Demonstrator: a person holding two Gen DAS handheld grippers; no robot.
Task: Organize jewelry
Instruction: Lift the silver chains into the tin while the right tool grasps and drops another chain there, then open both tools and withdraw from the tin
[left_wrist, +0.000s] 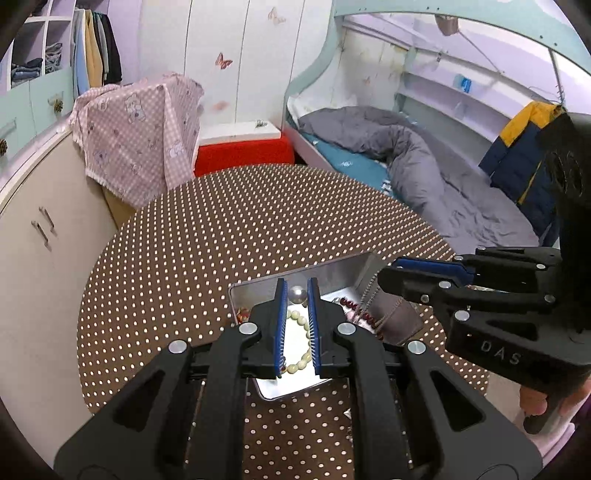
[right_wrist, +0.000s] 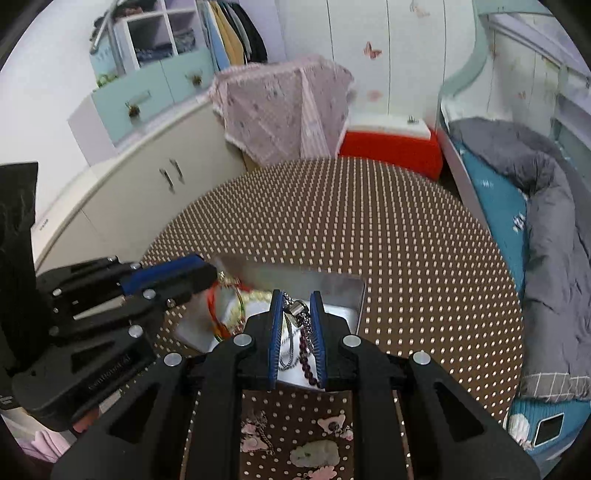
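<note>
An open metal tin (left_wrist: 236, 295) sits on the brown dotted tablecloth (left_wrist: 221, 229). It holds a cream bead bracelet (left_wrist: 301, 363), a dark red bead string (left_wrist: 354, 307) and a grey pouch (left_wrist: 393, 314). My left gripper (left_wrist: 297, 282) hovers over the tin, shut, with a silver ball (left_wrist: 298, 294) caught between its fingertips. From the right, my right gripper (left_wrist: 384, 278) reaches over the tin's corner. In the right wrist view that gripper (right_wrist: 296, 295) is shut on a silver chain necklace (right_wrist: 291, 341) with a pendant (right_wrist: 297, 306); purple beads (right_wrist: 308, 360) show between the pads. The left gripper (right_wrist: 210, 275) is beside a red cord (right_wrist: 211, 308).
Beyond the round table stand a cream cabinet (left_wrist: 40, 236), a pink cloth-draped piece (left_wrist: 136, 133) and a red box (left_wrist: 243, 153). A bed with a grey duvet (left_wrist: 417, 162) lies to the right, with a phone (right_wrist: 550, 428) on it. A hand (left_wrist: 535, 402) holds the right gripper.
</note>
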